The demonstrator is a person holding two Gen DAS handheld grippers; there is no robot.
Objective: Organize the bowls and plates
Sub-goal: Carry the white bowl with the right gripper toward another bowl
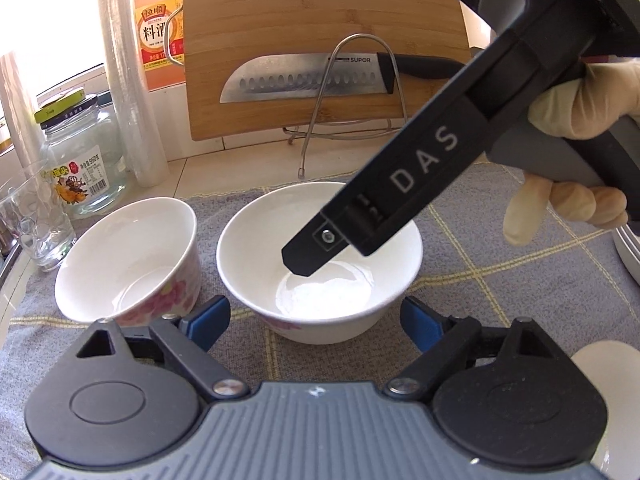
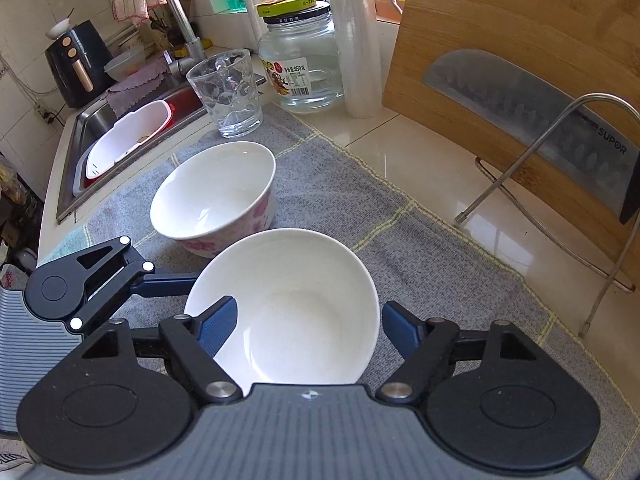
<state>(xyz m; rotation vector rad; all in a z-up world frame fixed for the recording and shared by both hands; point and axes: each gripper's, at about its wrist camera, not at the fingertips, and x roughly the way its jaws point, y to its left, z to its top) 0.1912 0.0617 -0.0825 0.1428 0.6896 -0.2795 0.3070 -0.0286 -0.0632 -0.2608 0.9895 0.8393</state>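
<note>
Bowls on a grey mat: right gripper (image 2: pixel 306 326), jaws apart, straddles the near white bowl's (image 2: pixel 288 312) rim without clamping, left gripper (image 1: pixel 316 322) open beside it, so lifting now risks tipping it onto the floral bowl (image 2: pixel 216 196).

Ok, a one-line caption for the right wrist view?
Right gripper straddles the rim of a white bowl on a grey mat, a floral bowl just behind.

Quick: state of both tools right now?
Left tool: open, pads flanking the near bowl, not gripping.
Right tool: open, one finger inside that bowl, nothing pinched.
</note>
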